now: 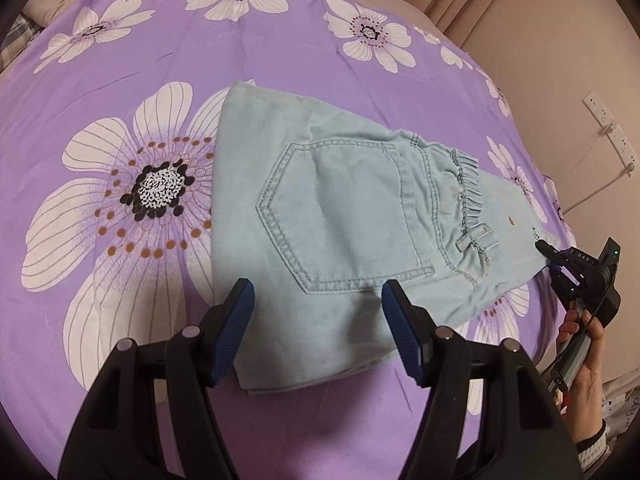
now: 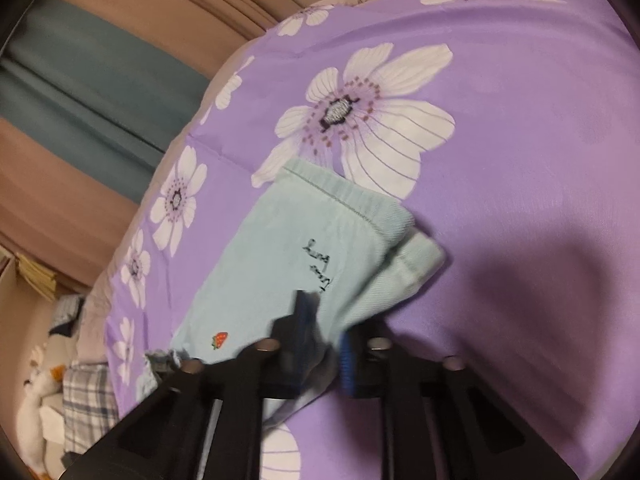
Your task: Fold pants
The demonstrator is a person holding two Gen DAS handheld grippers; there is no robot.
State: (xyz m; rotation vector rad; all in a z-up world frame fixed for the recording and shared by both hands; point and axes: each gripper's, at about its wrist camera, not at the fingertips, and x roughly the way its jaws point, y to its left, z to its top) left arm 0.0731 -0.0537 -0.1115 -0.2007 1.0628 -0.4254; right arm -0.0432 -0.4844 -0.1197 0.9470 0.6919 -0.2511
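Note:
Light blue denim pants (image 1: 340,208) lie partly folded on a purple flowered bedsheet (image 1: 120,80), back pocket up, with the leg ends running out to the right past the ruffled waistband. My left gripper (image 1: 318,304) is open above the near edge of the pants and holds nothing. My right gripper (image 2: 326,332) is shut on the leg cuff end of the pants (image 2: 280,256), which bears black script and a small strawberry. It also shows in the left wrist view (image 1: 548,254) at the pants' right end, held by a hand.
The bed's right edge meets a beige wall with white sockets (image 1: 612,136). Curtains (image 2: 80,92) hang beyond the bed's far side. Plaid fabric and a soft toy (image 2: 40,396) lie beside the bed.

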